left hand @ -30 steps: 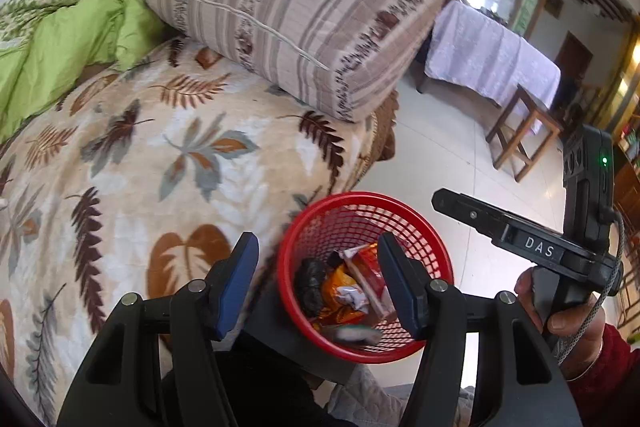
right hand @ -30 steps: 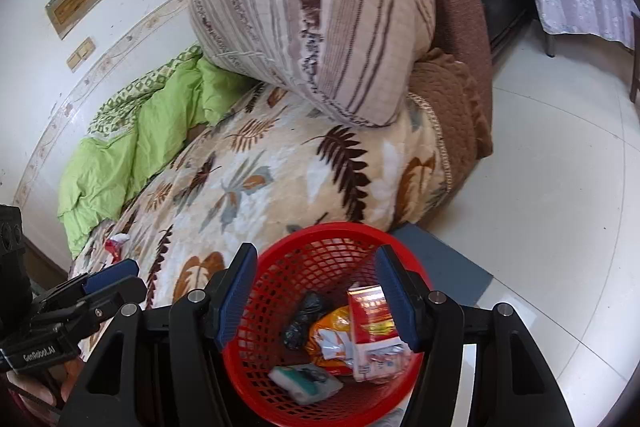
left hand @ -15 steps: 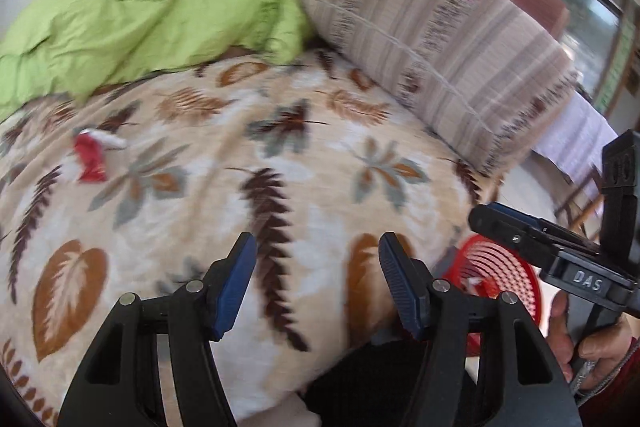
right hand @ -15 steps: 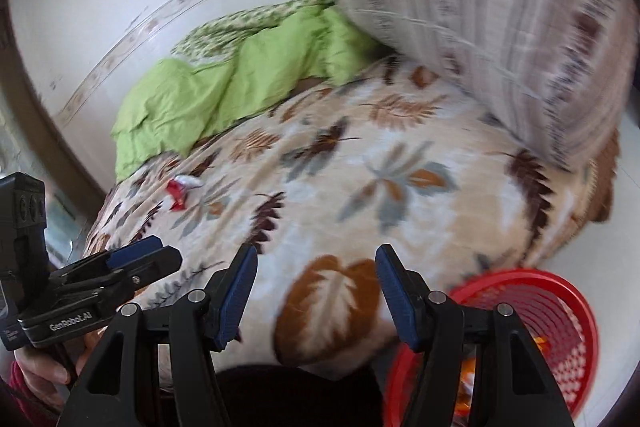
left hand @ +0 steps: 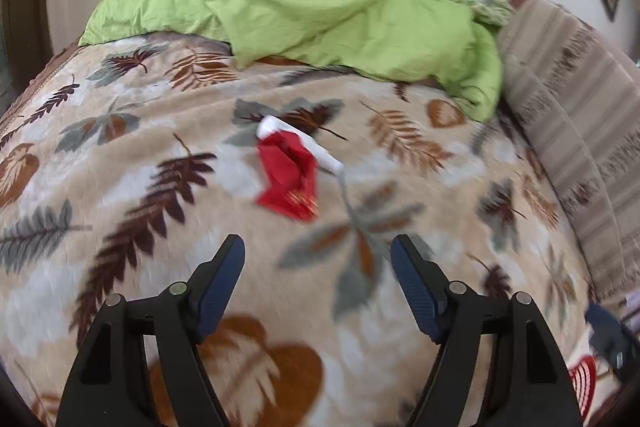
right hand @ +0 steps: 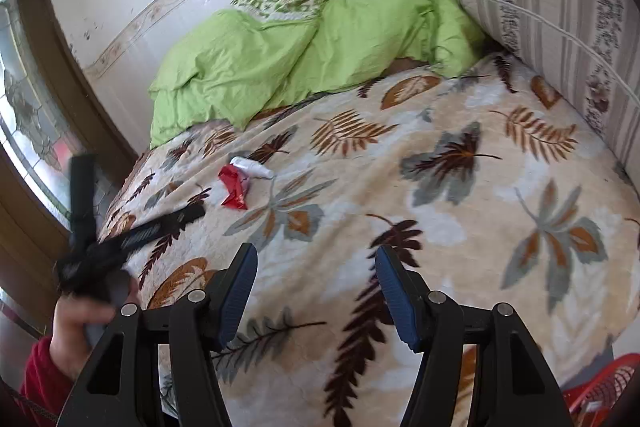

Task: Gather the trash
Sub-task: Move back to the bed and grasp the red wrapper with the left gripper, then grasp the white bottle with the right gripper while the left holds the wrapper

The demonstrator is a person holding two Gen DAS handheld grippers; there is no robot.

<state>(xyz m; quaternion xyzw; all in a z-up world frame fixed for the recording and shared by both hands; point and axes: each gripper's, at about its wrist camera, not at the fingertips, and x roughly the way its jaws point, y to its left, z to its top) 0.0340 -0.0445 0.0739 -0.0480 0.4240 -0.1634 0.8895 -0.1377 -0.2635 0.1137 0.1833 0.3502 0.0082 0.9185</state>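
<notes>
Red wrapper (left hand: 290,173) outside red basket (right hand: 604,385)

The right gripper (right hand: 316,283) hangs wide-jawed over the leaf-print blanket (right hand: 440,211). Ahead-left lie a red wrapper (right hand: 234,189) and white tube (right hand: 252,165), touching. The blurred left gripper (right hand: 132,235) reaches in far left; red basket (right hand: 600,387) at lower right.

Red basket (right hand: 600,383) cut off at corner; contents perhaps hidden.

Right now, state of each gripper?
Left gripper: open, empty, over the blanket short of the red wrapper.
Right gripper: open, empty.
</notes>
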